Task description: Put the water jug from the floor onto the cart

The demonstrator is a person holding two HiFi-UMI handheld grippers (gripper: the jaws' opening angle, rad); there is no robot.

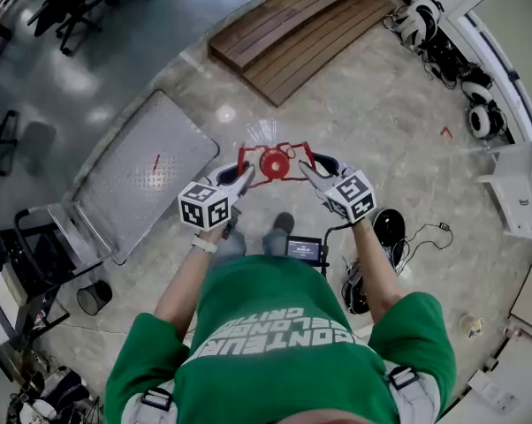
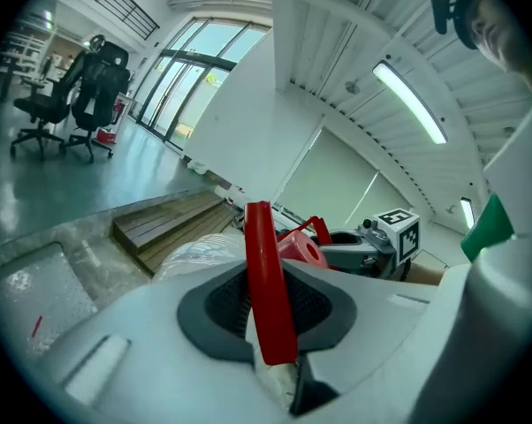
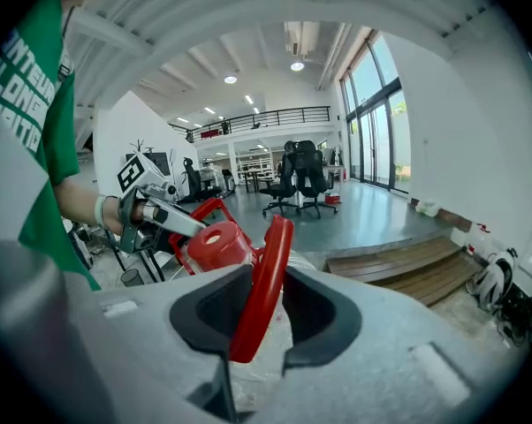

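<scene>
Currently I read the task as roughly half done. The water jug (image 1: 264, 136) hangs in front of the person from its red handle (image 2: 268, 290), apparently clear of the floor and well apart from the cart (image 1: 133, 184), which stands to the left with its checker-plate deck bare. What is left, in my judgement, is the carry across to that deck, the setting down and the release.

Tool state: the left gripper (image 1: 246, 174) has its jaws drawn narrow onto the left side of the red handle, the band standing upright between the pads. The right gripper (image 1: 309, 171) clamps the opposite side of the same handle, the band tilted slightly across its pads. Neither gripper touches the clear body of the jug.

Count: one water jug with one red cap (image 1: 272, 162); one red handle, gripped at two places; two grippers; one cart; one wooden ramp (image 1: 297, 29) beyond the jug; two office chairs (image 3: 300, 179) on the far floor.
</scene>
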